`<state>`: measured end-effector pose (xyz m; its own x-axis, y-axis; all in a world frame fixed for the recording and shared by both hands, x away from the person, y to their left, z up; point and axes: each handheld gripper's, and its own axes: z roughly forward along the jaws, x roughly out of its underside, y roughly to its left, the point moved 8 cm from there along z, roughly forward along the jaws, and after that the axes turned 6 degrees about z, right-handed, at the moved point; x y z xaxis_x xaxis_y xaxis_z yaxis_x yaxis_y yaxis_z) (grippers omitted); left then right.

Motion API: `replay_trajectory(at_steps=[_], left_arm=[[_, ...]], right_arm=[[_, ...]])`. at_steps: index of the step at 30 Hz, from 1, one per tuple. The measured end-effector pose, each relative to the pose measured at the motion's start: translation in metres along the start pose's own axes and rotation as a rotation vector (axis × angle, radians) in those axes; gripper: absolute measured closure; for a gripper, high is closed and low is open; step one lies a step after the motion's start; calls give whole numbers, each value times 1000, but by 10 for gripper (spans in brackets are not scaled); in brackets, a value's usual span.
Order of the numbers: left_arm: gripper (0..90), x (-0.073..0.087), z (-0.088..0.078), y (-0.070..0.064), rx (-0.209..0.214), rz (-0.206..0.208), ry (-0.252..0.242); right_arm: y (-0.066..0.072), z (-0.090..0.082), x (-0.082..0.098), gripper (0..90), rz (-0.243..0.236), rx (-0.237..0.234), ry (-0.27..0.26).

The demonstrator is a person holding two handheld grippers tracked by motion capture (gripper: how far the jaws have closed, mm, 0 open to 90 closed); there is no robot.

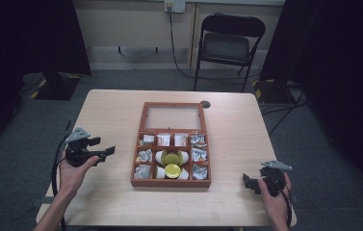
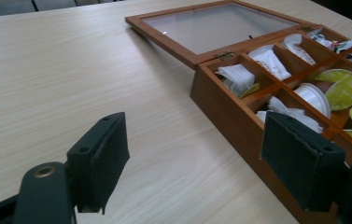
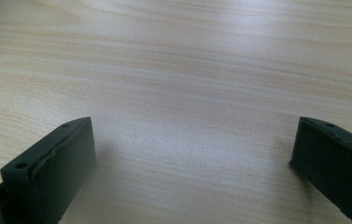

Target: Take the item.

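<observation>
1. We hold the left gripper [image 2: 194,170] with jaws spread wide and nothing between them; the open wooden box [image 2: 225,114] sits just beyond its right jaw.
2. We hold the right gripper [image 3: 192,163] equally wide over bare table [image 3: 173,70].

I see a light wood bench [image 1: 107,115] standing on grey carpet [image 1: 323,159]. At its centre lies an open wooden box [image 1: 170,183], its glass-panelled lid [image 1: 173,117] folded flat toward the far side. The compartments hold white sachets [image 1: 163,139] in the far row, yellow-topped capsules [image 1: 172,158] in the middle column, and crinkled wrappers [image 1: 199,155] at right. Beyond the bench stands a black folding chair [image 1: 227,45]. A cable [image 1: 174,53] hangs from a wall outlet [image 1: 175,6].
</observation>
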<state>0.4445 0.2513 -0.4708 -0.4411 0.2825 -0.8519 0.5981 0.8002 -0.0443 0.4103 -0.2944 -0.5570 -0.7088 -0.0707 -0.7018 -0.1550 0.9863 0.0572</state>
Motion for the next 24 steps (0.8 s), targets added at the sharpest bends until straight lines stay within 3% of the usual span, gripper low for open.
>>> replay_trajectory(at_steps=[7, 15, 24], left_arm=[[250, -5, 4, -15, 62, 32, -5], [257, -8, 8, -31, 93, 83, 0], [272, -14, 11, -46, 121, 111, 6]], right_arm=[[0, 0, 0, 0, 1, 1, 0], [0, 0, 0, 0, 1, 1, 0], [0, 0, 0, 0, 1, 1, 0]])
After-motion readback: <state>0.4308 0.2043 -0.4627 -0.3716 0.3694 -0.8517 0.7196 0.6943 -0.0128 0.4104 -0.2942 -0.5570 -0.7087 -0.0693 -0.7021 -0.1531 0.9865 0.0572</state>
